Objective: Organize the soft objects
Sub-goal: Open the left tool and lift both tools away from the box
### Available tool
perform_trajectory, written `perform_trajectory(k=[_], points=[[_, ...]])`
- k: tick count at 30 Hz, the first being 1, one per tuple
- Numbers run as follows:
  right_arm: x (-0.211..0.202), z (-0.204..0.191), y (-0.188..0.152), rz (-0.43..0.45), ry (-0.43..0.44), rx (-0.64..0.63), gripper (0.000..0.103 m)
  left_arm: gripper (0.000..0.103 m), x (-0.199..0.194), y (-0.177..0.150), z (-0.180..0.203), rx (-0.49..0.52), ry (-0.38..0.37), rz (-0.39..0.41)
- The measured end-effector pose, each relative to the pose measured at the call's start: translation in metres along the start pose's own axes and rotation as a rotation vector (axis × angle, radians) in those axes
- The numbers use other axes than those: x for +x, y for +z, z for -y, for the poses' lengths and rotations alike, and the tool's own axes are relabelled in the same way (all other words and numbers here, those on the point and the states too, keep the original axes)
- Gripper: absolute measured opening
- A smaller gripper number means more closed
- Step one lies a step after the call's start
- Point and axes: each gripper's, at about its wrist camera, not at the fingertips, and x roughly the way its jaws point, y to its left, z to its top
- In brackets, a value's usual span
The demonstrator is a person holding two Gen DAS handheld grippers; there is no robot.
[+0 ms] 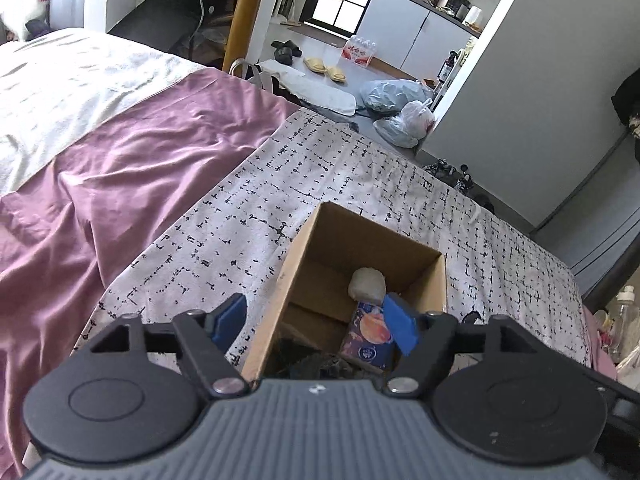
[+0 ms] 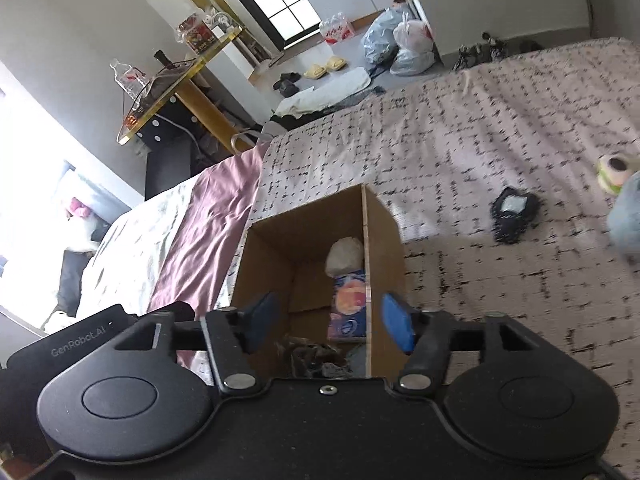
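Both your left claw (image 1: 316,322) and right claw (image 2: 330,322) hung apart and empty over the cardboard box (image 2: 382,232), already holding several soft things, while a dark pouch (image 2: 514,218) at right-frame waited on the bed (image 2: 480,128).

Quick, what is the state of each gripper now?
Left gripper: open, holding nothing, above the cardboard box.
Right gripper: open, holding nothing.

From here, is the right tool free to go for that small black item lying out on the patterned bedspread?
Probably yes. The right tool is open and empty above the cardboard box, and the black item lies in the open on the bedspread, nothing between them.
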Motion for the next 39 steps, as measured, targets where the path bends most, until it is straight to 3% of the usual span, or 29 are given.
perform_trajectory(k=[3, 5, 10, 14, 23, 30, 39], points=[[-0.014, 0.004, -0.002, 0.019, -0.013, -0.02, 0.082, 0.081, -0.004, -0.005, 0.005, 0.015, 0.017, 0.0], [-0.021, 0.007, -0.002, 0.03, -0.02, -0.037, 0.083, 0.088, -0.007, -0.008, 0.009, 0.026, 0.022, -0.009], [-0.036, 0.015, -0.003, 0.037, -0.024, -0.057, 0.088, 0.091, -0.014, -0.014, 0.021, 0.044, 0.033, -0.024], [-0.05, 0.023, -0.003, 0.057, -0.032, -0.076, 0.093, 0.1, -0.024, -0.018, 0.037, 0.072, 0.035, -0.025], [-0.076, 0.053, -0.001, 0.091, -0.026, -0.06, 0.101, 0.103, -0.035, -0.032, 0.069, 0.114, 0.036, -0.009], [-0.093, 0.081, 0.0, 0.123, -0.025, -0.033, 0.103, 0.103, -0.045, -0.038, 0.089, 0.05, -0.041, 0.031], [-0.107, 0.12, 0.001, 0.155, -0.046, 0.014, 0.103, 0.103, -0.045, -0.056, 0.133, 0.143, -0.063, 0.079]])
